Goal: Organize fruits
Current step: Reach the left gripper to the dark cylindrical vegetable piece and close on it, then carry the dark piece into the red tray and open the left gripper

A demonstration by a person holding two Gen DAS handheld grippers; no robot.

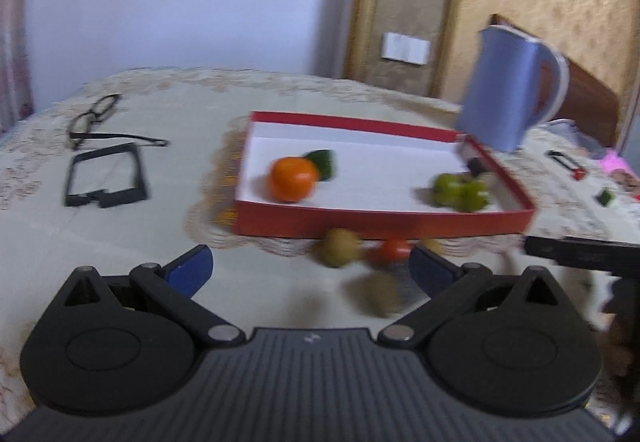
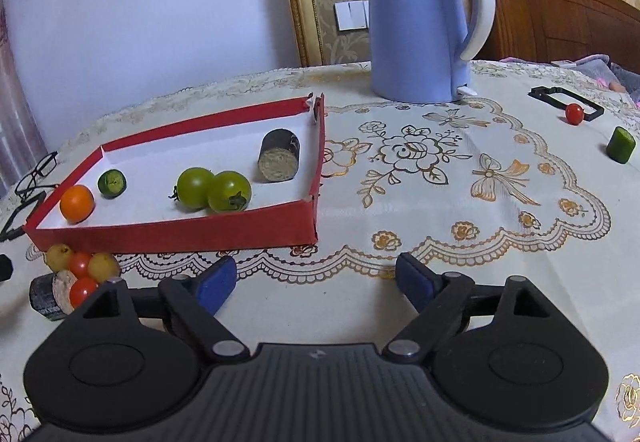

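Observation:
A red tray (image 2: 176, 234) with a white floor holds an orange tomato (image 2: 77, 203), a green cucumber piece (image 2: 112, 183), two green tomatoes (image 2: 214, 189) and a dark eggplant piece (image 2: 279, 161). Yellow and red small tomatoes (image 2: 82, 266) and another eggplant piece (image 2: 48, 296) lie in front of the tray's left corner. A red tomato (image 2: 574, 113) and a cucumber piece (image 2: 620, 144) lie far right. My right gripper (image 2: 316, 282) is open and empty over the cloth. My left gripper (image 1: 312, 270) is open and empty, just before the blurred loose fruits (image 1: 340, 248) and the tray (image 1: 380, 222).
A blue kettle (image 2: 420, 14) stands behind the tray. Glasses (image 1: 94, 118) and a black frame (image 1: 106, 174) lie left of the tray. Another black frame (image 2: 564, 102) lies far right. The other gripper's black body (image 1: 588, 254) shows at the right of the left wrist view.

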